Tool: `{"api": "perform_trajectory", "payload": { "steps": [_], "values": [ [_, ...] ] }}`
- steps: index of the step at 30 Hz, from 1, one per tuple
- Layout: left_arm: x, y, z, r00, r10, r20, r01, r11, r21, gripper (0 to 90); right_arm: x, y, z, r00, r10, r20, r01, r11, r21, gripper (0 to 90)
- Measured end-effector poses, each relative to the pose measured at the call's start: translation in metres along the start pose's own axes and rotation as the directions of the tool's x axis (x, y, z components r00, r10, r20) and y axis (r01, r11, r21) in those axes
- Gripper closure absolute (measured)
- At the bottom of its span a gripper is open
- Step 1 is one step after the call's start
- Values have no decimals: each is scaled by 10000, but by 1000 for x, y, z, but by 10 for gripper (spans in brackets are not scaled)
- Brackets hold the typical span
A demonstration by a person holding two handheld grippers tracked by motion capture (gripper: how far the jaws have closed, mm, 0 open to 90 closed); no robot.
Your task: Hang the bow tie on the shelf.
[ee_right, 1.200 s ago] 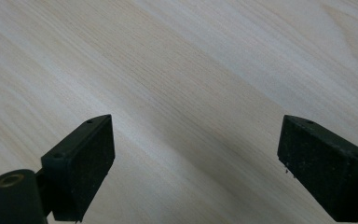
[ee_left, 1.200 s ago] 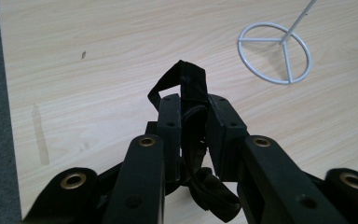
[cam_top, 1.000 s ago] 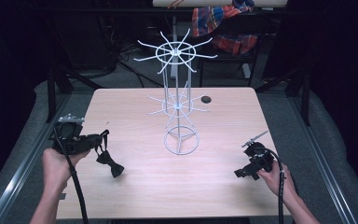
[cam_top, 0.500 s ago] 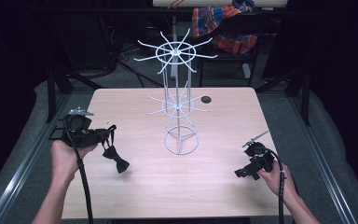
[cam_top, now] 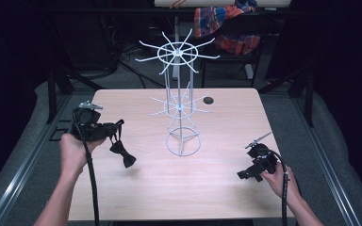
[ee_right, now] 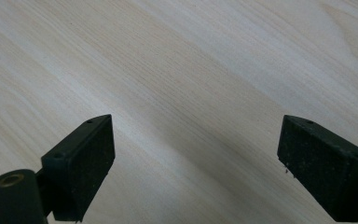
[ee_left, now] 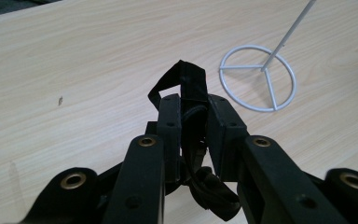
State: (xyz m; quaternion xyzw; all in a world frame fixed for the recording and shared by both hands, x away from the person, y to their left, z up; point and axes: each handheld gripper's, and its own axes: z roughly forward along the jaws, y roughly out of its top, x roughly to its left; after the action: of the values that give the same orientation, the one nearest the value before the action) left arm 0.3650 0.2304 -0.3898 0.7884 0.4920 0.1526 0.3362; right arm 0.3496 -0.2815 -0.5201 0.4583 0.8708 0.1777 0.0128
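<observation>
High view: the left tool point(cam_top: 114, 131) is clamped on the strap of a black bow tie point(cam_top: 122, 153), which dangles above the tabletop point(cam_top: 217, 188) left of the white wire rack point(cam_top: 179, 106). The grip is on thin, soft fabric, pinched at a loop point(ee_left: 186, 88) between the pads, so a quick swing could let the strap slip out. The rack's thin arms could also snag the hanging bow, and a snag might tip the light stand on its ring base point(ee_left: 258, 78). The right tool point(cam_top: 250, 173) rests low at the pale wood-grain tabletop's right edge, jaws wide and empty, well apart from the rack.
</observation>
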Motion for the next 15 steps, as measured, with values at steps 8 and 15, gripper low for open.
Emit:
{"api": "perform_trajectory", "payload": {
  "steps": [8,15],
  "values": [
    [-8,10,0,9998,203,27,-203,9998,-75,763,0,0,1,10000,-39,73,39,10000,-11,106],
    [-13,12,5,9997,220,95,-220,9997,-52,763,0,0,1,10000,4,24,-4,10000,-25,107]
  ]
}}
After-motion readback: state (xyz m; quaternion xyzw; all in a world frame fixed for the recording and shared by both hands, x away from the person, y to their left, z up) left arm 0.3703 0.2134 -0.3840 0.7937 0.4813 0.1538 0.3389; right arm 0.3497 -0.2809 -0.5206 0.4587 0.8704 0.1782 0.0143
